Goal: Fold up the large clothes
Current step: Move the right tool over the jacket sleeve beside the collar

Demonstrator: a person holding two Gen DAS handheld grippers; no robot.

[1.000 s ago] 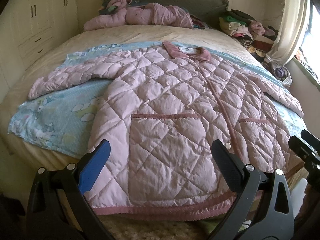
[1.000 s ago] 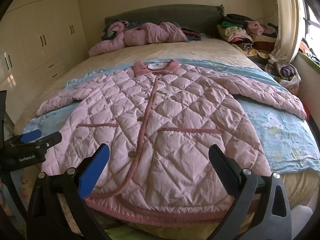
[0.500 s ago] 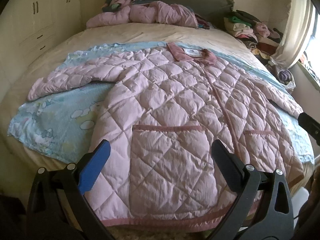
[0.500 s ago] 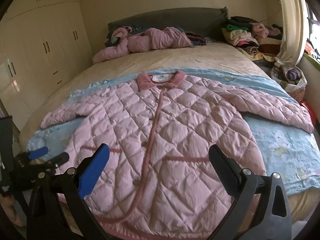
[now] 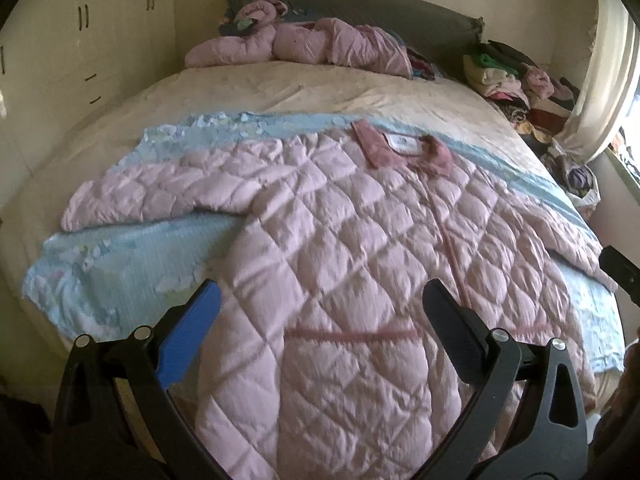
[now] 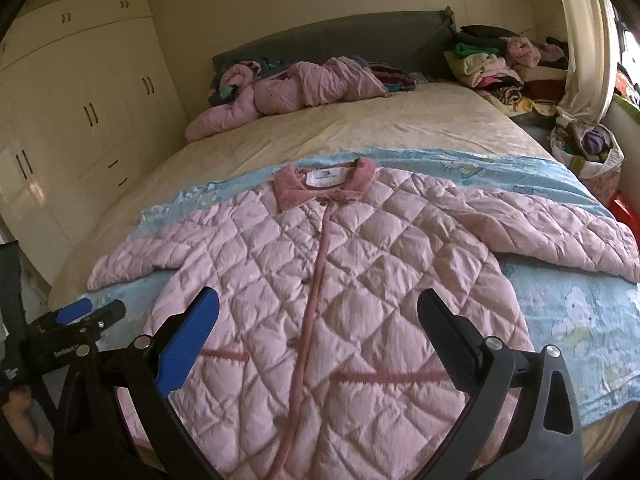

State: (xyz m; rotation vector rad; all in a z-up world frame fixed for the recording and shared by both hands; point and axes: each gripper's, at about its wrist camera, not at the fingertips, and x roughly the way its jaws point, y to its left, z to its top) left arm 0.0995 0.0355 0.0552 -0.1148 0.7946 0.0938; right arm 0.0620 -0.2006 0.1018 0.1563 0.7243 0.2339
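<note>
The left gripper [image 5: 320, 300] and right gripper [image 6: 318, 308] hover with fingers spread wide, holding nothing, above the hem of the pink quilted coat [image 6: 320, 280] lying flat, sleeves out, on a blue sheet [image 6: 560, 312] across the bed [image 6: 340, 132]. Both have risen since a second ago. Beyond lie a crumpled, possibly similar pink garment [image 6: 288, 88], stacked clothes [image 6: 488, 64] and wardrobes [image 6: 80, 100].

A home bedroom: a wide bed [image 6: 360, 136] with grey headboard [image 6: 340, 40], built-in wardrobes [image 6: 80, 92], and piled clothes [image 6: 496, 64] beside a curtain [image 6: 588, 40].
</note>
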